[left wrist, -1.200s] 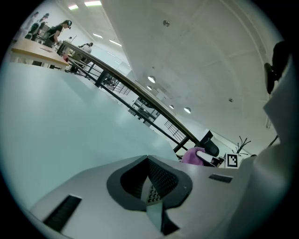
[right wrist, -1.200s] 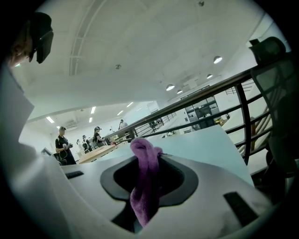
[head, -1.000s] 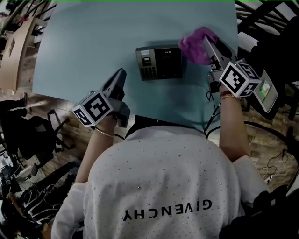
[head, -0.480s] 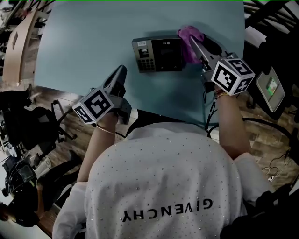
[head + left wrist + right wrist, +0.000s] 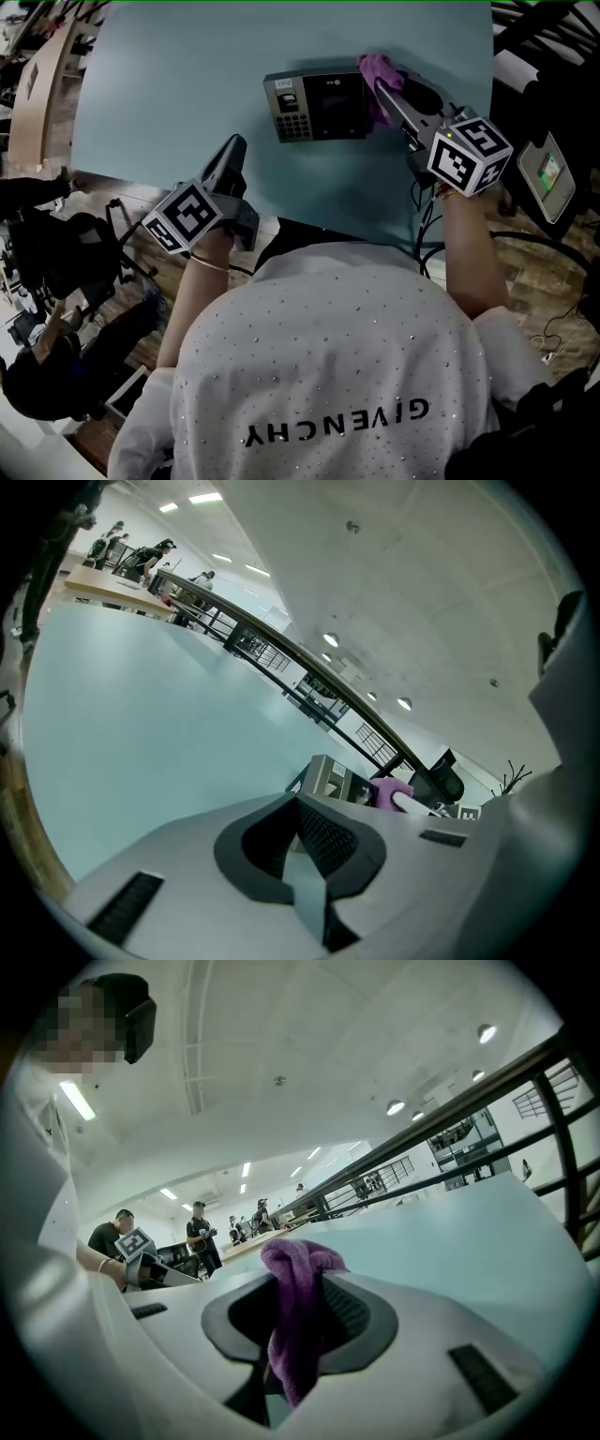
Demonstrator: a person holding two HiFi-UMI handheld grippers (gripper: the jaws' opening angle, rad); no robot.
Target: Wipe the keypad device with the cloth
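Note:
The dark keypad device (image 5: 314, 106) lies flat on the pale blue table (image 5: 178, 84), with its keys at the left end. My right gripper (image 5: 387, 86) is shut on a purple cloth (image 5: 379, 75), which rests against the device's right edge. In the right gripper view the cloth (image 5: 292, 1321) hangs bunched between the jaws of that gripper (image 5: 300, 1302). My left gripper (image 5: 234, 150) hovers over the table's near edge, left of the device and apart from it, shut on nothing. The left gripper view looks past the left gripper (image 5: 305, 832) to the device (image 5: 328, 778) and the cloth (image 5: 384, 789).
A small screen on a stand (image 5: 547, 173) and cables sit off the table's right side. Dark chairs and gear (image 5: 56, 262) crowd the wooden floor at the left. Railings and several people stand far behind the table (image 5: 202, 1232).
My right gripper has carried the cloth left, from beside the device onto its right edge. The left gripper has hardly moved.

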